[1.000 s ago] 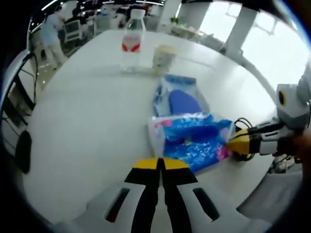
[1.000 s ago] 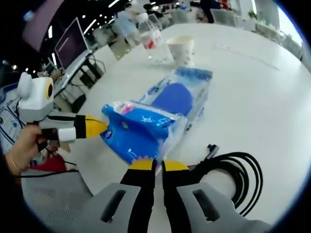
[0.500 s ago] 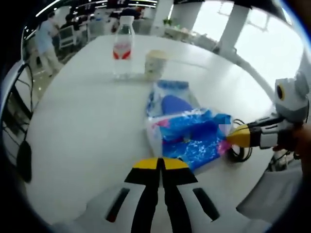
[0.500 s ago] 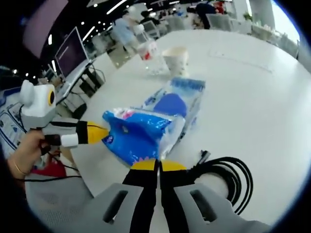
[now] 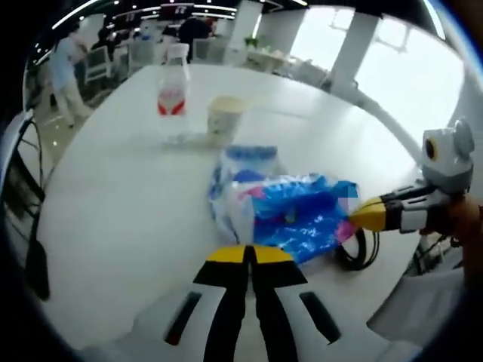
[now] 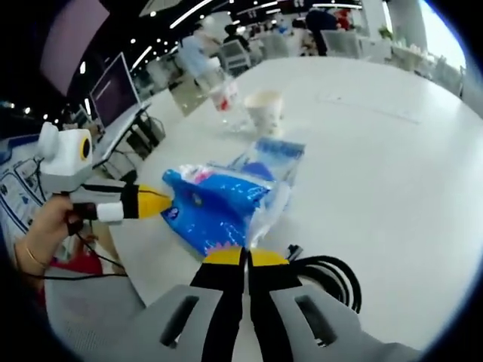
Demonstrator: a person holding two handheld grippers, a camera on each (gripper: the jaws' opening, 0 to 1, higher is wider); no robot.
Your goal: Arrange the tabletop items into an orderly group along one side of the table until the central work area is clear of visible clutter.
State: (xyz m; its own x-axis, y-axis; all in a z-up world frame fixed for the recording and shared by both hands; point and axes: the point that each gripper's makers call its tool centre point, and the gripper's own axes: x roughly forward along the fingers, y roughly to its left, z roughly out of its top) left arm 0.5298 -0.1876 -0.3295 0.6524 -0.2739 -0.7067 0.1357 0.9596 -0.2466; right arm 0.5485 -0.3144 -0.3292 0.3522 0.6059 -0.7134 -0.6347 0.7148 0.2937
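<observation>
A crinkled blue plastic packet (image 5: 302, 215) (image 6: 215, 211) hangs between both grippers, just over the white table (image 5: 113, 204). My left gripper (image 5: 245, 255) has its jaws together at the packet's near white end, and its yellow tip (image 6: 155, 202) touches the packet's left corner. The right gripper (image 6: 245, 258) is shut on the packet's serrated edge and meets its other corner from the right (image 5: 366, 215). Beneath and beyond lies a second blue-and-white pack (image 5: 245, 162) (image 6: 275, 154), partly covered.
A water bottle (image 5: 172, 90) (image 6: 224, 94) and a paper cup (image 5: 225, 121) (image 6: 266, 111) stand side by side farther along the table. A coiled black cable (image 5: 355, 249) (image 6: 324, 275) lies near the table edge. Desks, monitors (image 6: 113, 75) and people fill the room behind.
The blue packet has shifted over the second pack, which now shows less. Both views have drawn back, so the bottle and cup look smaller. Both grippers stay shut.
</observation>
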